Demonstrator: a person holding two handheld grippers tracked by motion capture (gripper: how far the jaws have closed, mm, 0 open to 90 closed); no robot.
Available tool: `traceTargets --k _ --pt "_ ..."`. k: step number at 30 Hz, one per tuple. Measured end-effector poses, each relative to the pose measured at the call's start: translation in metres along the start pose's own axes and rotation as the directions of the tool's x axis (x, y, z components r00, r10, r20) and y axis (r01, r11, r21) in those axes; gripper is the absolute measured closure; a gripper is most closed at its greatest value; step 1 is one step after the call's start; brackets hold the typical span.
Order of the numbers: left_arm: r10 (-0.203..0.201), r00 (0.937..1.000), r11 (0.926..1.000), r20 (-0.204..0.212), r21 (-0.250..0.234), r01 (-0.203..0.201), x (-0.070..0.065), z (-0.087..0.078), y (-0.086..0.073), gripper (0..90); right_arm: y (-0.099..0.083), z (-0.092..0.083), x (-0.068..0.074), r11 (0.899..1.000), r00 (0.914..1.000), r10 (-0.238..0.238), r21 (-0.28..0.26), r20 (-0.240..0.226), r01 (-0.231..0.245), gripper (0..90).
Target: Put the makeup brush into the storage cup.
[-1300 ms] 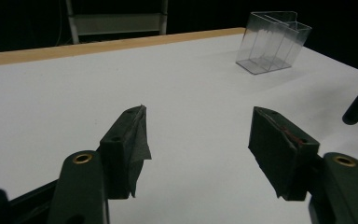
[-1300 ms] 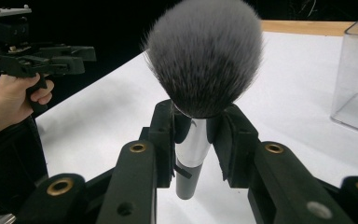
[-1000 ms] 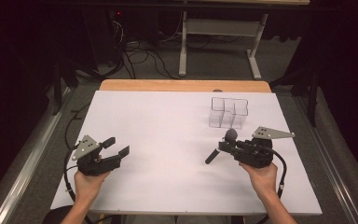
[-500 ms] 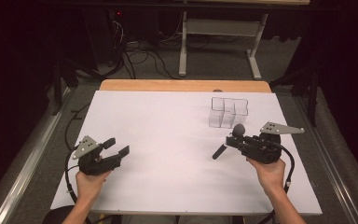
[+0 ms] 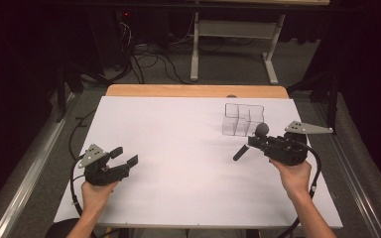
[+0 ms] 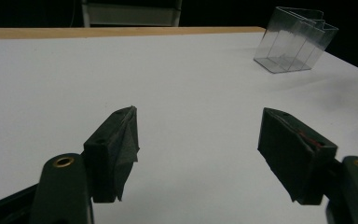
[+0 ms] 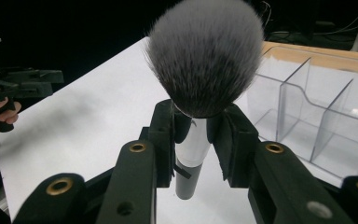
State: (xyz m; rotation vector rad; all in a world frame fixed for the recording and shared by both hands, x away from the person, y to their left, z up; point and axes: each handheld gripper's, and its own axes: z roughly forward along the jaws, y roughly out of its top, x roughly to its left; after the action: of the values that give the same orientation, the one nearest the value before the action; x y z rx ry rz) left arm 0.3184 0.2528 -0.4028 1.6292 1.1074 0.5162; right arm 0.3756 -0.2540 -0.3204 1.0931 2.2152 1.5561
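Note:
A makeup brush [image 5: 240, 151] with a fluffy grey head [image 7: 205, 51] and a white and black handle is clamped in my right gripper [image 5: 253, 142], whose jaws are shut on the handle just below the head [image 7: 198, 123]. It hangs above the white table, tilted, with the head nearest a clear plastic organizer [image 5: 243, 119] with several compartments [image 7: 317, 107]. At the near left my left gripper [image 5: 125, 154] rests low over the table. Its jaws have just been opening and stand wide with nothing between them [image 6: 198, 116]. The organizer [image 6: 293, 42] lies far ahead of it.
The white tabletop [image 5: 178, 129] has a wooden strip [image 5: 193, 90] along its far edge. Beyond the table are a dark floor with cables [image 5: 149, 54] and a metal stand [image 5: 228, 44]. The left hand with its gripper [image 7: 14, 88] shows at the left of the right gripper view.
My right gripper has carried the brush to the right and a little up, closer to the organizer. The left hand has stayed in place.

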Motion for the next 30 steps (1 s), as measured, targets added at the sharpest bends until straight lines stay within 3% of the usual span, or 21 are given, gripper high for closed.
traceTargets --k 7,30 --pt "0.031 0.9995 0.9995 -0.006 0.010 -0.031 -0.004 0.001 0.000 27.3 0.008 -0.003 -0.008 1.000 0.9998 0.004 -0.003 0.018 -0.004 71.7" --pt "0.034 0.9992 0.9994 -0.018 0.000 -0.034 -0.006 0.000 0.000 27.2 0.041 -0.006 -0.028 1.000 0.9939 0.022 0.001 0.108 -0.022 71.7"
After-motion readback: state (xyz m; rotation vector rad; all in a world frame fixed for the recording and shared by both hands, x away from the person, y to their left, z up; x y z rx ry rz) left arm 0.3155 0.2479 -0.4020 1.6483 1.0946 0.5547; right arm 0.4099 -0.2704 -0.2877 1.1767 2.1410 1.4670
